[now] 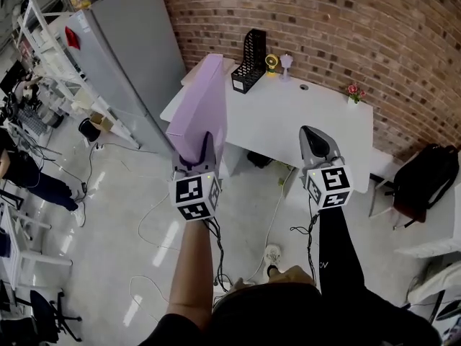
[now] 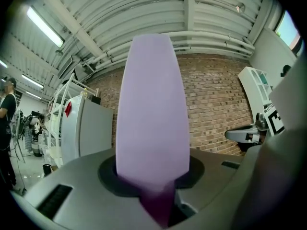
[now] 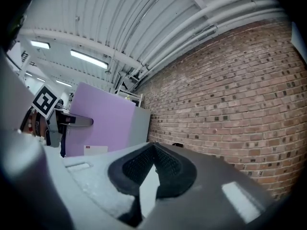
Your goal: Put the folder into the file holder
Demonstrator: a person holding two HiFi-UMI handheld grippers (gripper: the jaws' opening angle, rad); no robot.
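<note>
The left gripper has its jaws pinching the bottom edge of the purple folder. The folder stands up in the air, well apart from the black file holder on the white surface. The right gripper has its jaws pressed together, holding nothing. The tall folder (held only low down) could wobble, hit the holder's rim and slip out.

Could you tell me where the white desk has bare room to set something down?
The desk is bare across its middle and front, from the file holder to the flower pot. The back edge is crowded: file holder, yellow fan, small lilac item. The lilac folder hides its left edge.
</note>
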